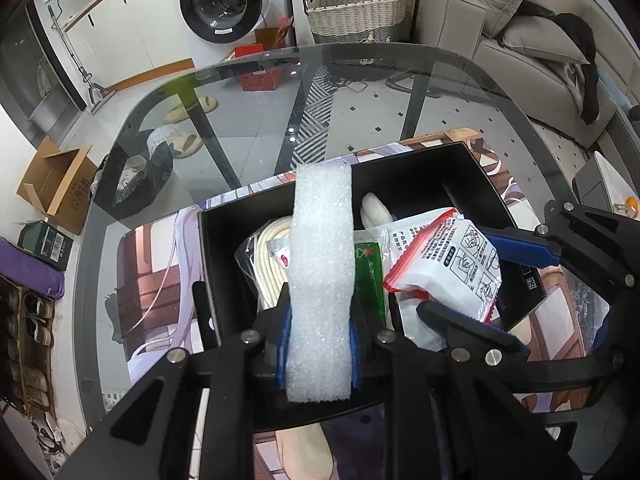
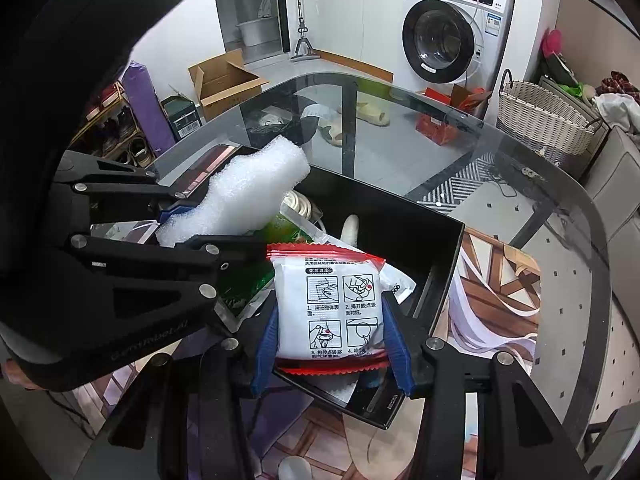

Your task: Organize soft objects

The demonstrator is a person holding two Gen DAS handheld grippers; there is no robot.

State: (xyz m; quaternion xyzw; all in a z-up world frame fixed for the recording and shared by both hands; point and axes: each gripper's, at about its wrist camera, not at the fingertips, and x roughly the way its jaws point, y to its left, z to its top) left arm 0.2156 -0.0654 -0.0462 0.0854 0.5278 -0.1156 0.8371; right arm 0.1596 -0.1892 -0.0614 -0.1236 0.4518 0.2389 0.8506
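My left gripper point(image 1: 320, 344) is shut on a white foam strip point(image 1: 322, 264) and holds it over the black box point(image 1: 472, 164). The strip also shows in the right wrist view point(image 2: 248, 196), with the left gripper point(image 2: 176, 220) around it. My right gripper point(image 2: 330, 344) is shut on a white packet with red edges point(image 2: 344, 304), held over the box point(image 2: 440, 248). The packet point(image 1: 452, 264) and the right gripper point(image 1: 472, 276) also show in the left wrist view. The box holds a coiled white cord point(image 1: 272, 256), a green packet point(image 1: 370, 276) and other white bags.
The box stands on a printed mat point(image 1: 160, 264) on a glass table point(image 1: 360, 80). Beyond the table are a washing machine point(image 1: 224, 0), a wicker basket point(image 1: 356, 8), a sofa point(image 1: 532, 40) and a cardboard box point(image 1: 56, 188) on the floor.
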